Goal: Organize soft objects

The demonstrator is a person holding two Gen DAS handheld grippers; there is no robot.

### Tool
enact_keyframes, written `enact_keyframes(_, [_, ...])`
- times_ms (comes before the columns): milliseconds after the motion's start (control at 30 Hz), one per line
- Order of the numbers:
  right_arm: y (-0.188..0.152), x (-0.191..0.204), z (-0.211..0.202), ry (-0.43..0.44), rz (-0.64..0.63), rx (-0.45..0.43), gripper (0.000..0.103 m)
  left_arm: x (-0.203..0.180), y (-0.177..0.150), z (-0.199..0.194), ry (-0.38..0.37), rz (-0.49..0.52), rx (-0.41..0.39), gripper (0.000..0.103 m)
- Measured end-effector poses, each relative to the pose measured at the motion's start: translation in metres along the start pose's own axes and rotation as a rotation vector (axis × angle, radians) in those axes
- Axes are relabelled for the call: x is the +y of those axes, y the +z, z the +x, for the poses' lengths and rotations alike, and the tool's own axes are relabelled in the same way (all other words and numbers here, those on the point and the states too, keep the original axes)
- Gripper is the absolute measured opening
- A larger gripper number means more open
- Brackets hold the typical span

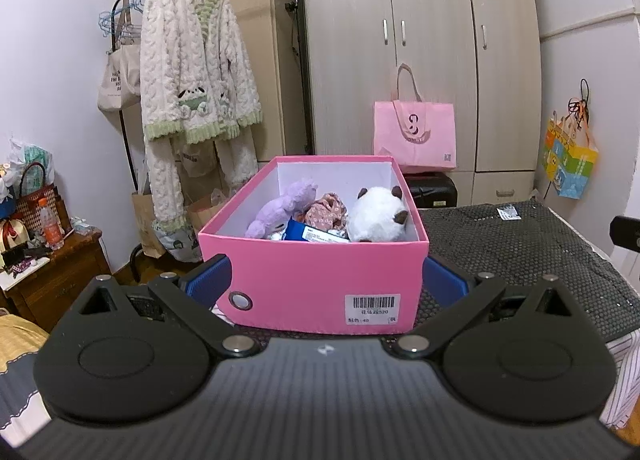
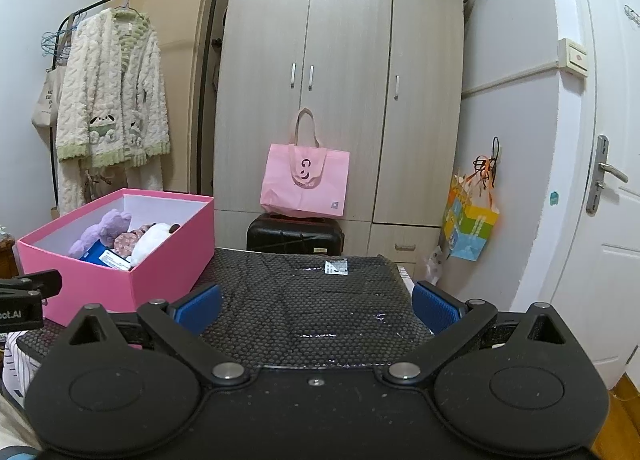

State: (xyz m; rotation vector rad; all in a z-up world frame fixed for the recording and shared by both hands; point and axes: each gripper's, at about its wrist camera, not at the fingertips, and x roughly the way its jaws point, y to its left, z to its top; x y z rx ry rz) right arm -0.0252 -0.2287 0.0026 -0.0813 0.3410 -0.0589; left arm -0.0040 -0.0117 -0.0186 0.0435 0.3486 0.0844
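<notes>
**Soft items boxed, both tongs empty and wide**

Desk (image 2: 320, 320): covered in a black honeycomb mat, bare across the middle and right. No loose soft items visible on it in either view.

Pink shoebox (image 1: 312, 280): lid off, sits on the left part of the desk, near end facing the left tongs (image 1: 326, 280). Rigid card walls, probably light. If it needs moving, my call is to pinch a long side wall near the middle or push from the end. A corner pinch would likely rack it.

Contents, all inside the box:
- white plush with brown ears (image 1: 376, 220), right side, against the near wall. Bulky, very compressible. Grab the body mass, not an ear.
- purple plush (image 1: 280, 208), left side, leaning toward the far wall. Same handling. The limbs are floppy, so pinch the torso.
- pink floral fabric piece (image 1: 326, 210), between the two plushes, crumpled. Limp, take it at a bunched fold.
- blue packet with a white label (image 1: 312, 234), partly under the plushes. Can't tell what it is. Looks slicker than the rest.

Left tongs: jaws spread wide, straddling the near end of the box, holding nothing. Can't tell if the pads touch the walls.

Right tongs (image 2: 318, 304): also wide, empty, over the bare mat, well right of the box.

Judgement: sorting looks done or close to it.
</notes>
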Motion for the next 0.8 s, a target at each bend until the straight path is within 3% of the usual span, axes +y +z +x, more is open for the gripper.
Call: enact_keyframes(800, [-0.0002, -0.0026, -0.0023, 0.002, -0.006, 0.001, 0.103, -0.0048, -0.002, -0.0079, 0.013, 0.068, -0.038, 0.103])
